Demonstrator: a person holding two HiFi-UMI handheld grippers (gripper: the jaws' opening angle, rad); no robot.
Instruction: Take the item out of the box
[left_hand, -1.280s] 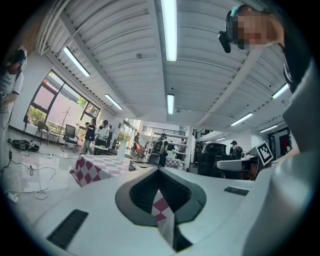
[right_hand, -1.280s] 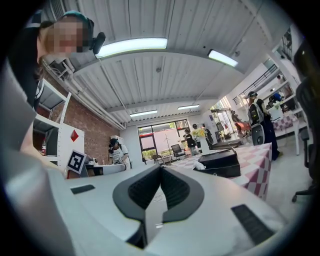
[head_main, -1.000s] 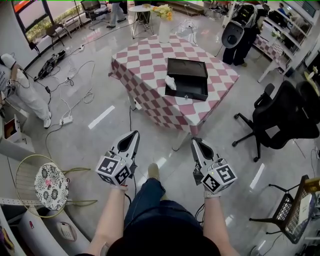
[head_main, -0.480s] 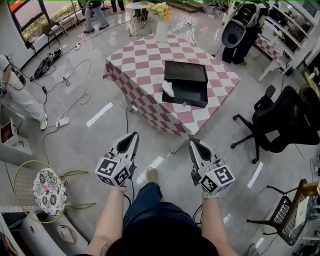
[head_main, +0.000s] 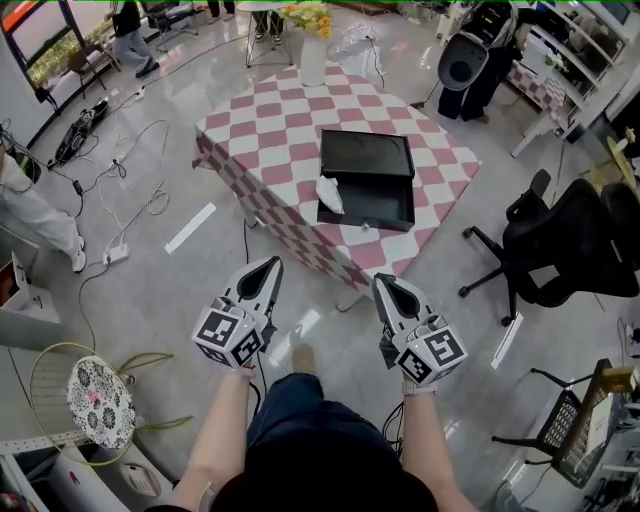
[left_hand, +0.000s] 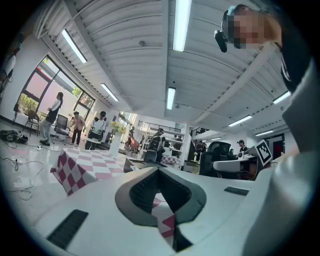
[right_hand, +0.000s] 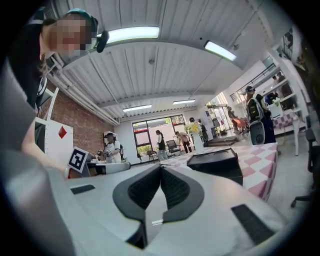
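An open black box (head_main: 366, 185) lies on a table with a pink-and-white checked cloth (head_main: 270, 130). A white crumpled item (head_main: 329, 193) sits at the left end of the box's tray. My left gripper (head_main: 271, 264) and right gripper (head_main: 383, 281) are held side by side over the floor, well short of the table, pointing level at it. Both are shut with nothing between the jaws. In the right gripper view the box (right_hand: 215, 162) shows beyond the shut right gripper (right_hand: 161, 167). The left gripper view shows the cloth (left_hand: 80, 167) beyond the shut left gripper (left_hand: 159, 170).
A white vase of flowers (head_main: 312, 60) stands at the table's far corner. A black office chair (head_main: 560, 240) is to the right of the table, and cables (head_main: 130, 170) trail on the floor to its left. A patterned stool (head_main: 100, 400) is at lower left, a wire chair (head_main: 570, 430) at lower right.
The table and box have come nearer in the head view as both grippers moved forward together toward them. Both stay shut.
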